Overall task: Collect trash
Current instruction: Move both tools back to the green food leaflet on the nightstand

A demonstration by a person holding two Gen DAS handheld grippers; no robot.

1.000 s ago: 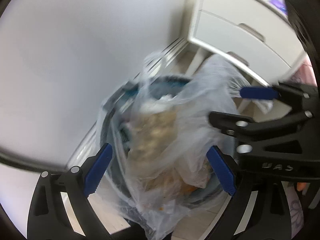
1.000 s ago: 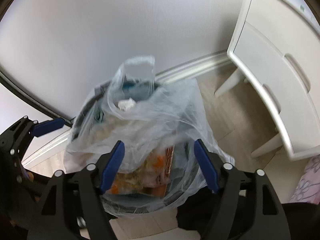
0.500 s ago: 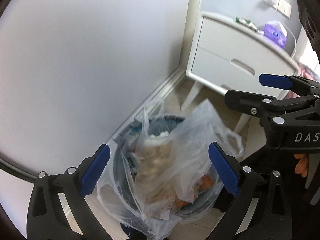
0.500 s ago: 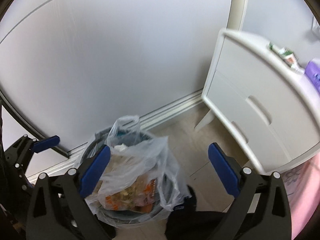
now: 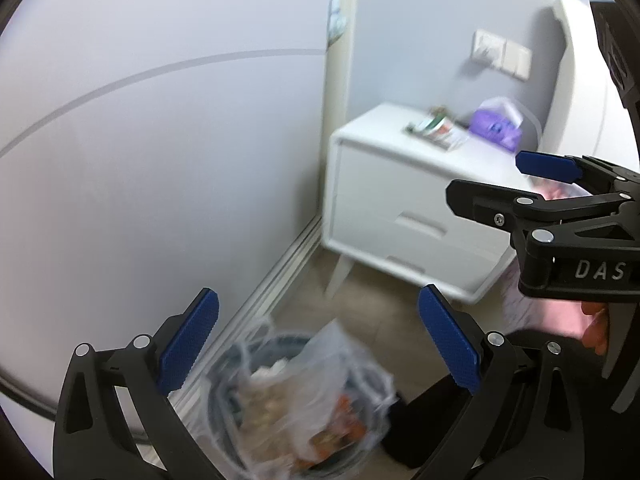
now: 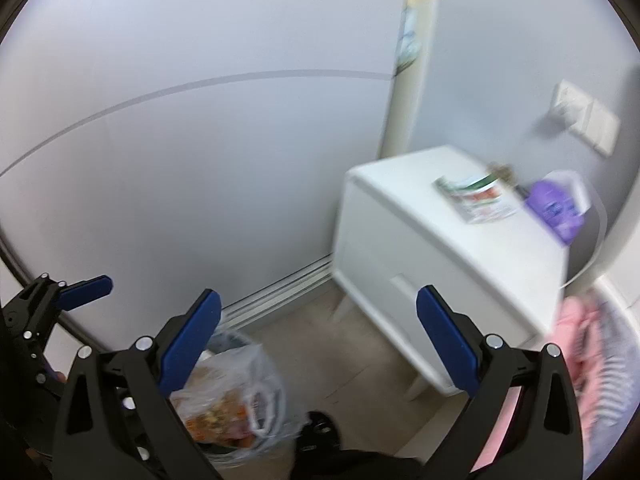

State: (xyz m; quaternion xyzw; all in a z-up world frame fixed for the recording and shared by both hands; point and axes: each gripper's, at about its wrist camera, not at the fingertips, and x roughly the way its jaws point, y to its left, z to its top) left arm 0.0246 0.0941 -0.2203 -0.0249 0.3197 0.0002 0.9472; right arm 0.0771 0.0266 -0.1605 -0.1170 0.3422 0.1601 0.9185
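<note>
Both grippers have risen away from the trash bag (image 5: 308,396), which sits loose in the grey bin (image 5: 236,364) below. Left gripper (image 5: 316,344) and right gripper (image 6: 318,340) hang spread wide, empty. Unknotted, I'd say it could spill.

One trash bag (image 5: 304,396), one bin (image 5: 352,454), one nightstand (image 6: 420,248), seemingly two drawers (image 5: 404,220)

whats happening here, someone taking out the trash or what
A person holds two black grippers with blue pads. The left gripper and right gripper both stand open and empty; the right one's jaws have just been opening. Below them a clear plastic bag of food scraps sits in a round grey bin on the floor, near a white two-drawer nightstand. Nothing grips the bag.
</note>
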